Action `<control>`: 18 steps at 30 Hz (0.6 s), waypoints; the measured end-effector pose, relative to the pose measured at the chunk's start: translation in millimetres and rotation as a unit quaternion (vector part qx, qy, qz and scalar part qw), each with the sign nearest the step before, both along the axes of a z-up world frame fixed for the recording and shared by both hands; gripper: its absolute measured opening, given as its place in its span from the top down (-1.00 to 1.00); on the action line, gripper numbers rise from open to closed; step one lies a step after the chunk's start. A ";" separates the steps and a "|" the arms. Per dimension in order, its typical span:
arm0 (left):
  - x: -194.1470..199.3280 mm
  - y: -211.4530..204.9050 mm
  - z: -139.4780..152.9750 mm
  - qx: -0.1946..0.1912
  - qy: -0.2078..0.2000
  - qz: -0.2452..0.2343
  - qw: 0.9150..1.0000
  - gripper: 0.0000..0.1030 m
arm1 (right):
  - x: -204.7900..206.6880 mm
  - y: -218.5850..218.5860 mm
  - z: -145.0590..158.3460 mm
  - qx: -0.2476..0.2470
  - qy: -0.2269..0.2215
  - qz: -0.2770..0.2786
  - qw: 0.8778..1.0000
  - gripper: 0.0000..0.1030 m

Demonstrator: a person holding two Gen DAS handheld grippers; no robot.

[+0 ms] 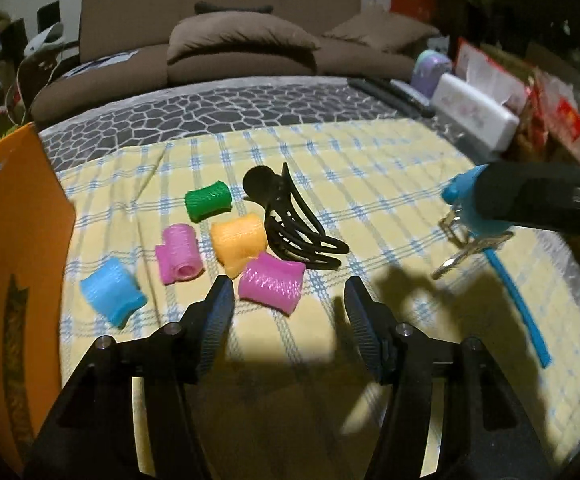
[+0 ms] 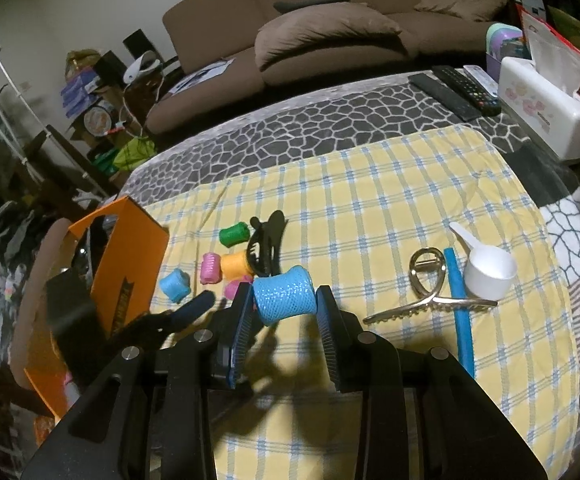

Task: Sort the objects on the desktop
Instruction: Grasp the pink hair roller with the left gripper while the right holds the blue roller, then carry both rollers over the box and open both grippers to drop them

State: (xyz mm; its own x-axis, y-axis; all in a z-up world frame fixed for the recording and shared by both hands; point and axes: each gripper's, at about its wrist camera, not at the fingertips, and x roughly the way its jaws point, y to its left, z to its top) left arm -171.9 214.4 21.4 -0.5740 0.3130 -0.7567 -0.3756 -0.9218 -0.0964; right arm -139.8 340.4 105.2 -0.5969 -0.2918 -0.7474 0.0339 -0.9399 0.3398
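My right gripper (image 2: pixel 283 294) is shut on a blue hair roller (image 2: pixel 284 294) and holds it above the yellow checked cloth (image 2: pixel 370 200); it also shows in the left wrist view (image 1: pixel 470 208) at the right. My left gripper (image 1: pixel 290 292) is open and empty, just in front of a magenta roller (image 1: pixel 271 282). Around it lie an orange roller (image 1: pixel 238 242), a pink roller (image 1: pixel 179 254), a blue roller (image 1: pixel 111 294), a green roller (image 1: pixel 208 201) and a black claw clip (image 1: pixel 290 220). An orange box (image 2: pixel 125 268) stands at the left.
A metal hair clip (image 2: pixel 426 280), a blue stick (image 2: pixel 460 300) and a white scoop (image 2: pixel 486 270) lie on the right of the cloth. Remotes (image 2: pixel 454 88) and a tissue box (image 2: pixel 546 108) sit at the far right. A sofa (image 2: pixel 310 24) is behind.
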 end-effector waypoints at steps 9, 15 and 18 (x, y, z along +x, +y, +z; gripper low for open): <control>-12.4 -10.9 -5.4 0.029 -0.035 0.019 0.999 0.39 | -5.0 -5.5 -7.6 0.011 -0.008 0.002 1.000 0.37; -3.4 -24.1 10.0 0.041 -0.025 0.026 0.999 0.39 | -4.3 -16.8 -6.3 0.017 -0.007 0.013 1.000 0.37; 3.8 -28.6 25.8 0.047 -0.017 0.026 0.998 0.39 | -3.1 -20.5 -4.6 0.016 -0.006 0.015 1.000 0.37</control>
State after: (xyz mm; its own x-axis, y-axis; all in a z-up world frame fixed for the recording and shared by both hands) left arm -168.1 185.8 47.2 -0.5664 0.3542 -0.7441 -0.3223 -0.9262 -0.1956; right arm -142.9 319.9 100.6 -0.5789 -0.2842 -0.7642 0.0576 -0.9492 0.3093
